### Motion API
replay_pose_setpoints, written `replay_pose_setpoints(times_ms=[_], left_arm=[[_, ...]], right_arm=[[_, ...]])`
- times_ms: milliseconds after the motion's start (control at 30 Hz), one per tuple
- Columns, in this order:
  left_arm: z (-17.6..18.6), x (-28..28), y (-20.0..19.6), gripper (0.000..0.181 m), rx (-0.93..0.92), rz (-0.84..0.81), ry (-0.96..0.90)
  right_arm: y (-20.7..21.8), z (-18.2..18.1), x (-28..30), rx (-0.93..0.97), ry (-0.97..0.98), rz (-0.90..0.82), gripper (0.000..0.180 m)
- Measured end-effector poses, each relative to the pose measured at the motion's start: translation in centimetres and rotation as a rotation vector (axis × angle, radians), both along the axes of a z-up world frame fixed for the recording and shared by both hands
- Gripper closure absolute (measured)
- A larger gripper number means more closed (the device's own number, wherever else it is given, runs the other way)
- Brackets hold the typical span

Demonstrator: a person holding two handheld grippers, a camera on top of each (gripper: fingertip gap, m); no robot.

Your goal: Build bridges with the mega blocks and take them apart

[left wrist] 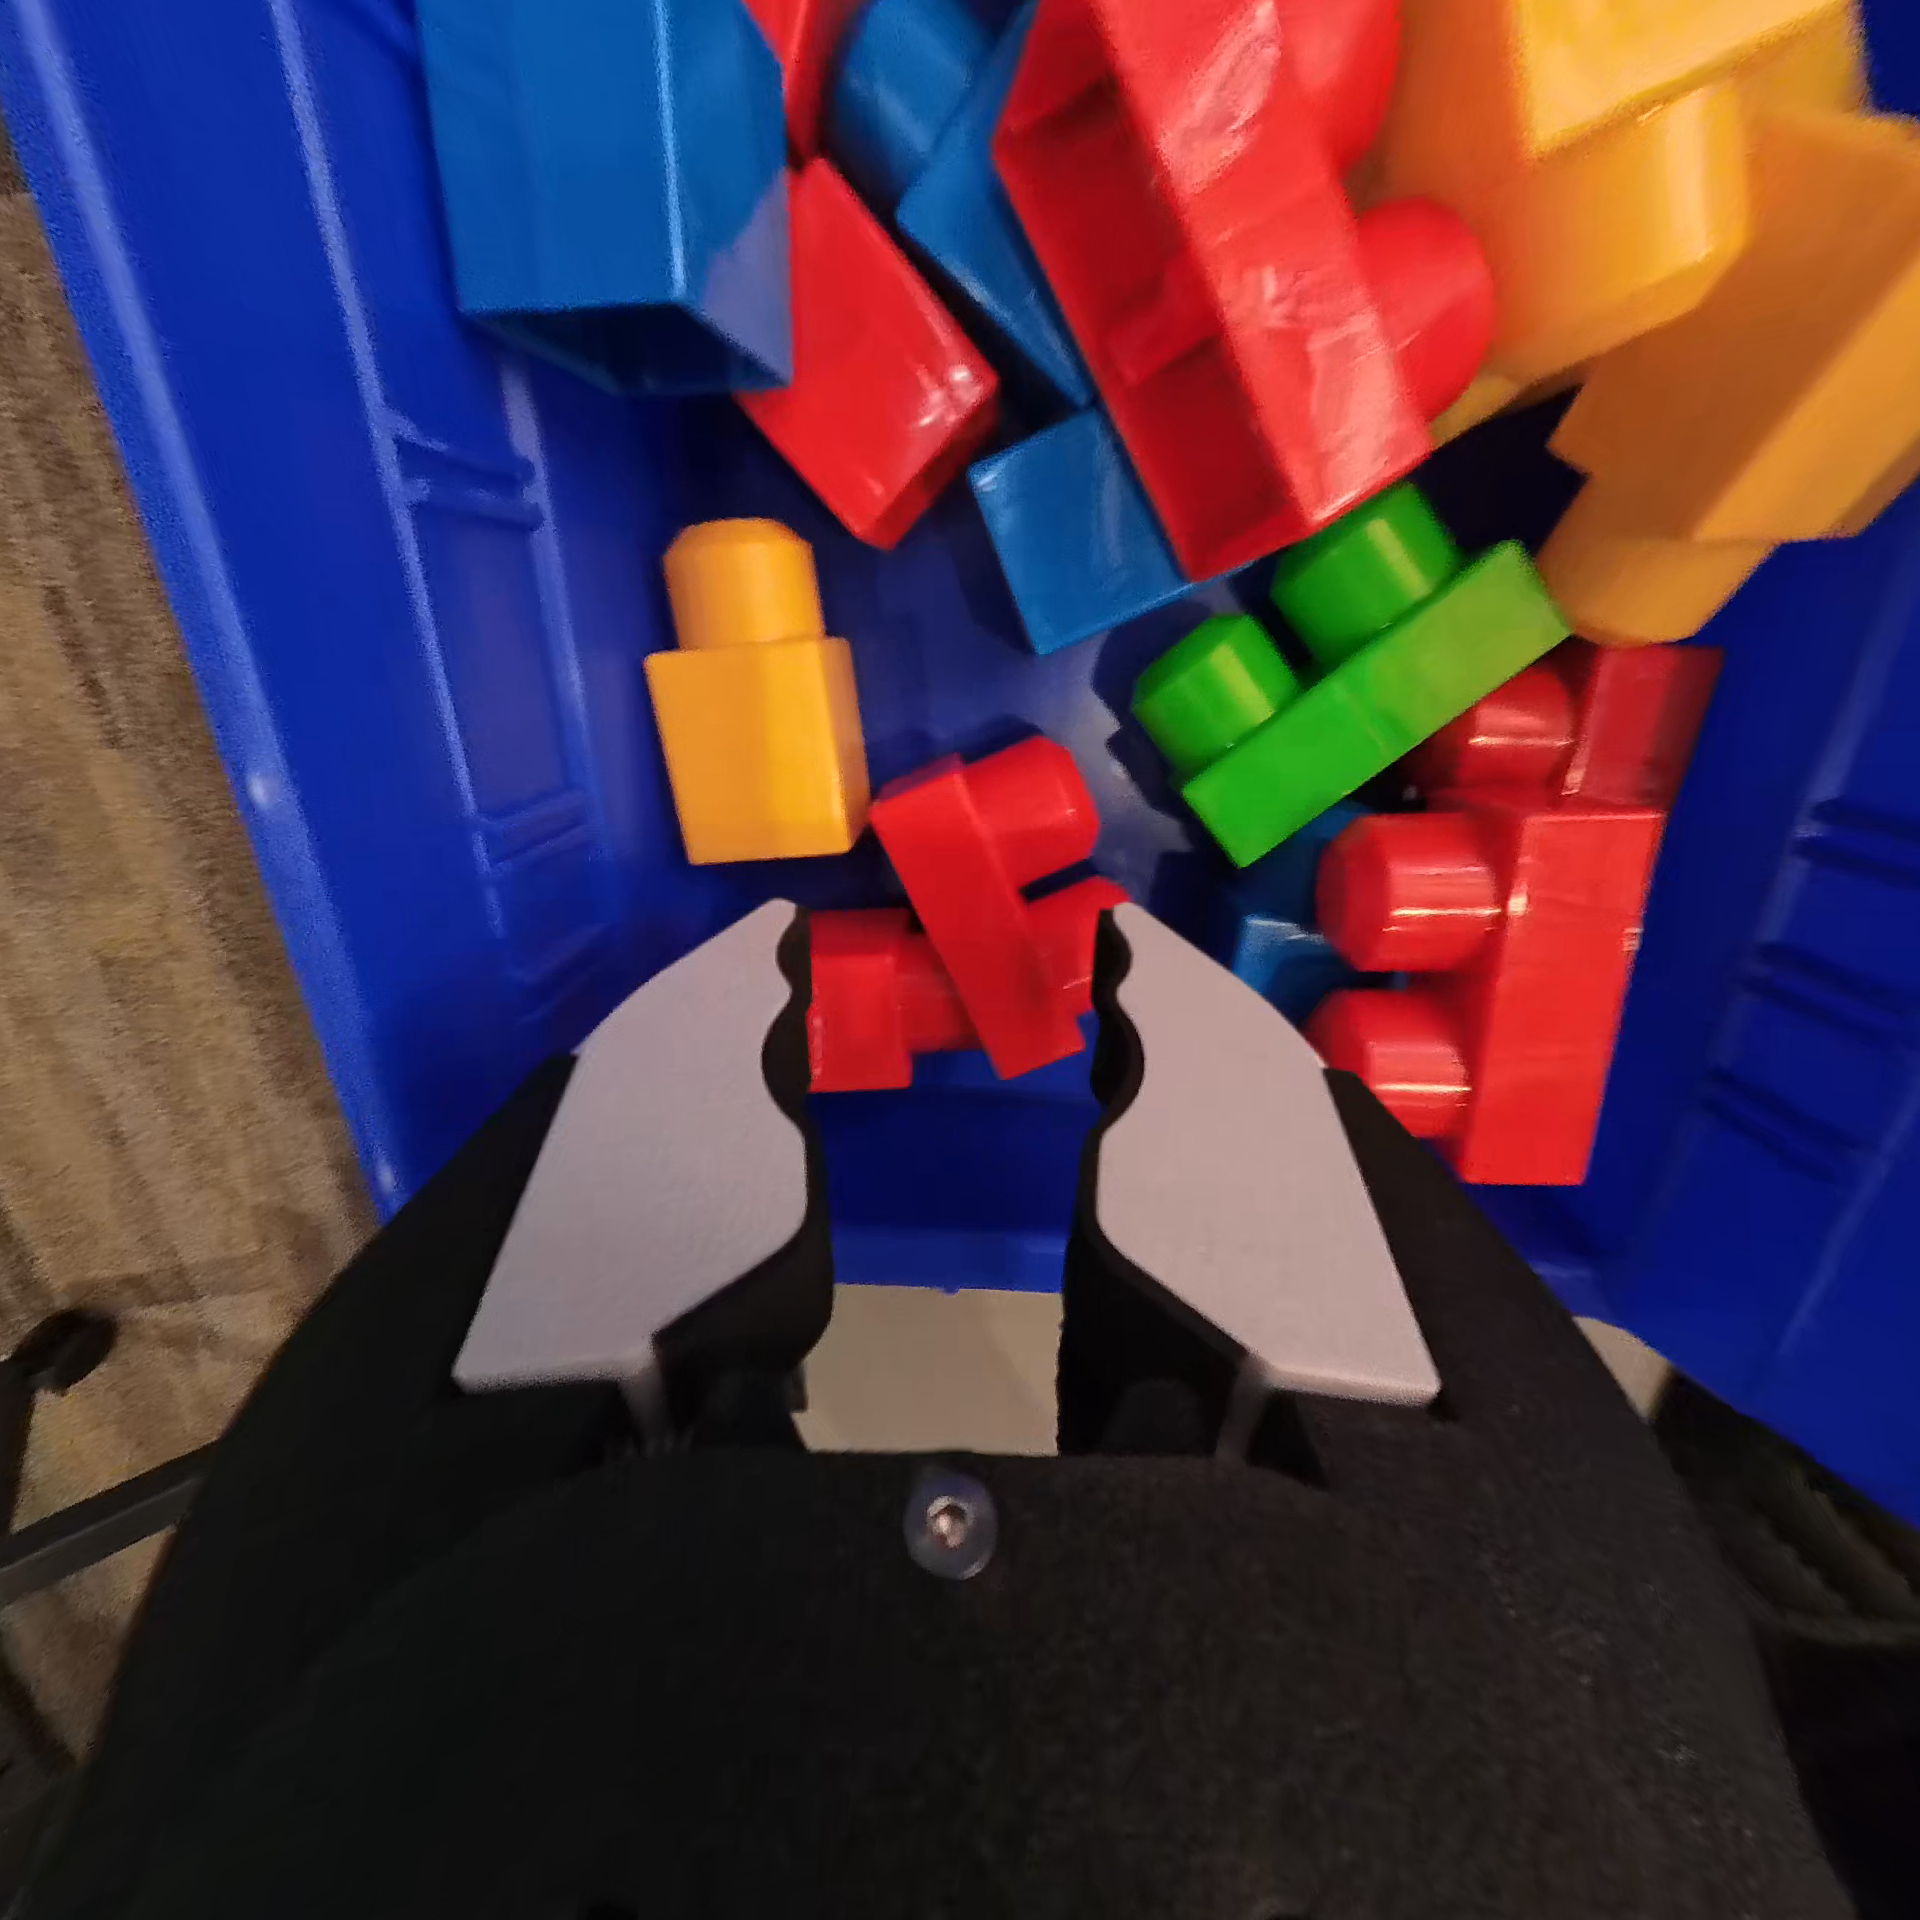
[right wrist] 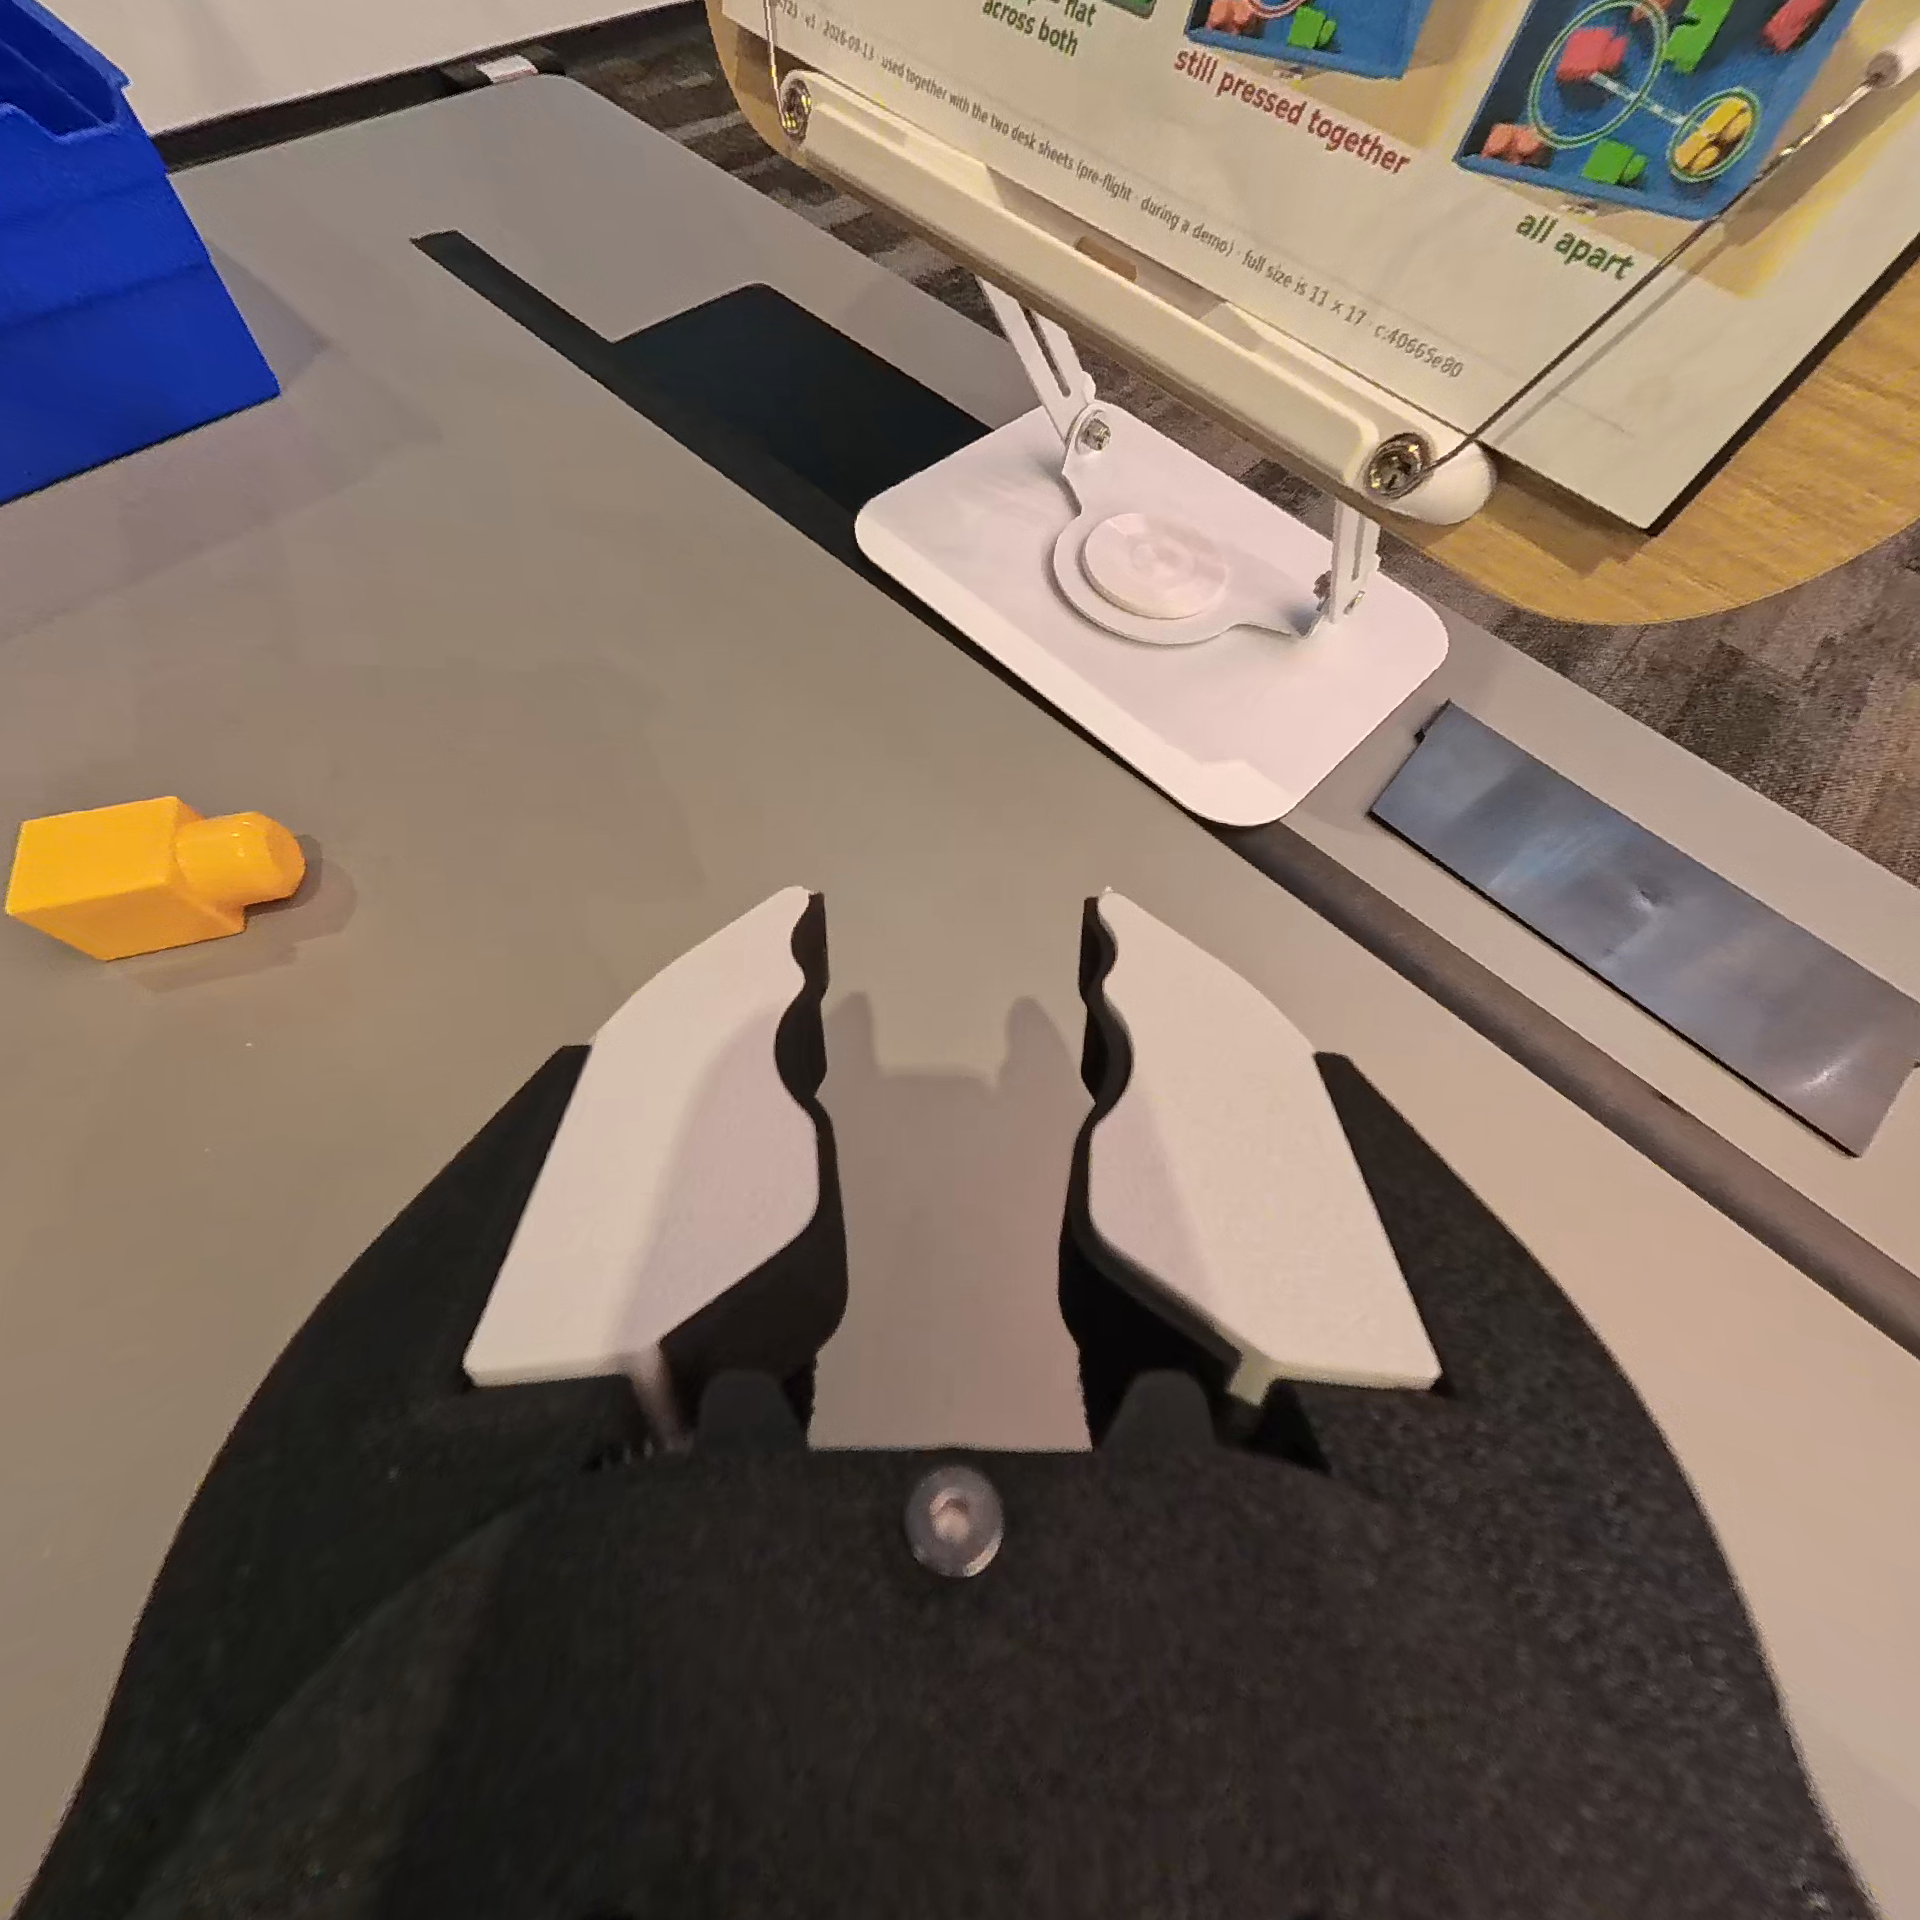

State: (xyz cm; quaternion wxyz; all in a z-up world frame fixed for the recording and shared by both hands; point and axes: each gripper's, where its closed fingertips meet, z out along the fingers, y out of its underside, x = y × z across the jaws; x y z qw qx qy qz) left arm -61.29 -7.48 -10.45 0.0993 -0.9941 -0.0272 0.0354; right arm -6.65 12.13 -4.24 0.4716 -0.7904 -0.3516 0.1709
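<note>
My left tool [left wrist: 951, 914] reaches down into the blue bin [left wrist: 312, 623], jaws parted around a small red block [left wrist: 987, 904] that lies between the fingertips; I can't tell whether the pads touch it yet, so I judge this as lining up a pick. The block lies tilted, its long axis slanting away to my left and its studs pointing right. Just ahead to the left a yellow single-stud block [left wrist: 753, 717] points its stud away from me. My right tool [right wrist: 951, 904] hovers open and empty over the grey worktop [right wrist: 623, 623], I think waiting to receive; another yellow block [right wrist: 145, 873] lies on its side well to its left, stud pointing right.
</note>
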Motion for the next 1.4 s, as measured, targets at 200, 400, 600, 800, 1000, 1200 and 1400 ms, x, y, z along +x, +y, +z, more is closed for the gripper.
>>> replay_pose_setpoints(times_ms=[200,400,600,800,1000,1200,1400], left_arm=[[0.7,-0.2,-1.2,0.134,-0.030,-0.214,0.054],[2.0,-1.3,-2.3,0.140,-0.075,-0.768,0.435],[1.9,-2.0,-3.8,0.123,-0.280,-0.882,0.448],[0.5,-1.6,-3.3,0.127,-0.330,-1.036,0.455],[-1.2,-3.0,-2.9,0.129,-0.346,-1.048,0.502],[-2.2,-3.4,-2.9,0.140,-0.356,-1.047,0.515],[1.0,-3.4,-3.6,0.142,-0.390,-1.031,0.584]], right_arm=[[0.0,-0.2,0.0,-0.004,-0.006,0.011,0.133],[-0.1,-0.8,-0.2,-0.017,-0.017,0.026,0.133],[-0.2,-1.4,-0.4,-0.033,-0.049,0.036,0.133],[-0.5,-1.1,-0.3,-0.040,-0.040,0.037,0.133],[-0.8,-0.3,-0.6,-0.057,0.021,0.048,0.134],[-0.9,-0.7,-0.6,-0.081,0.038,0.052,0.135],[-0.8,-1.0,-0.5,-0.097,0.055,0.054,0.135]])
